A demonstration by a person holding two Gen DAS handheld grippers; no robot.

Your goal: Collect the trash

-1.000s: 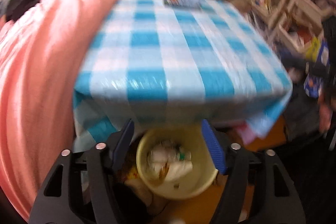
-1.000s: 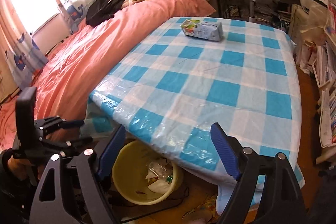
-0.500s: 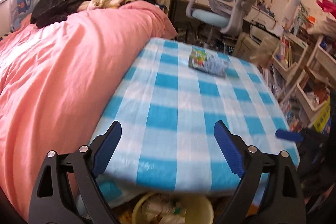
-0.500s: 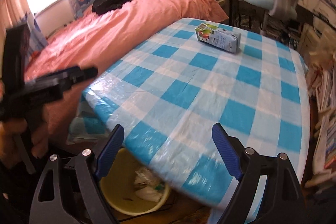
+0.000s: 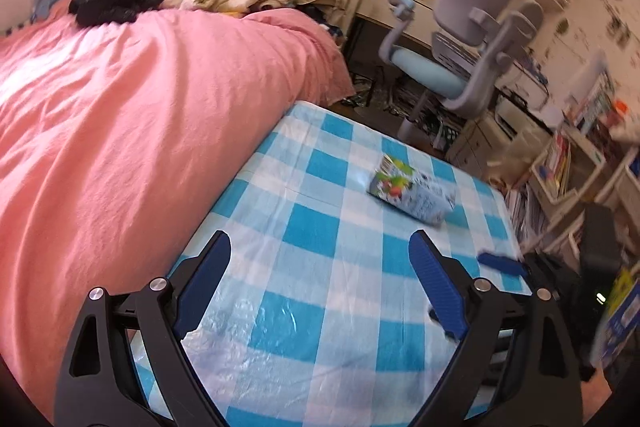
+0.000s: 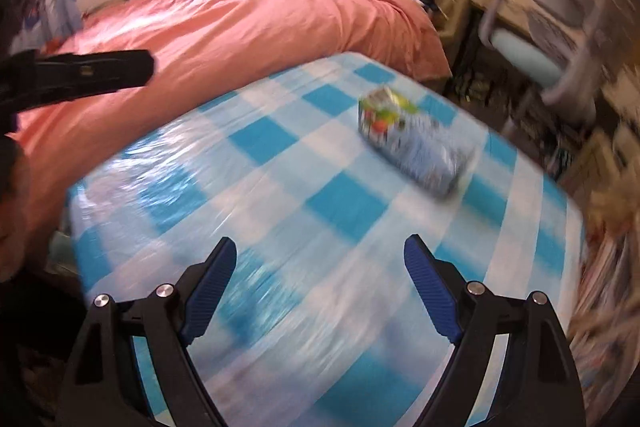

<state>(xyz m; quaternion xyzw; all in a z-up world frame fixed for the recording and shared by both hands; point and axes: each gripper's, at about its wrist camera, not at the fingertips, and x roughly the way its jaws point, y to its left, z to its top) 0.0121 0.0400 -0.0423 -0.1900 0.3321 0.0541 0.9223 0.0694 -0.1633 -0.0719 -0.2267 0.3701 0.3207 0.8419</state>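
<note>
Both the left hand-held gripper (image 5: pixel 320 283) and the right hand-held gripper (image 6: pixel 320 287) were held wide, the left's jaws just having been opened, with nothing between them. Farther off, a drink carton (image 6: pixel 414 141) was seen lying on the checked surface (image 6: pixel 248 195); it was judged light and crushable, best taken across its flat sides.

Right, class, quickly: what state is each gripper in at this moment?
Left gripper: jaws have just been opening, open, holding nothing.
Right gripper: open, holding nothing.
</note>
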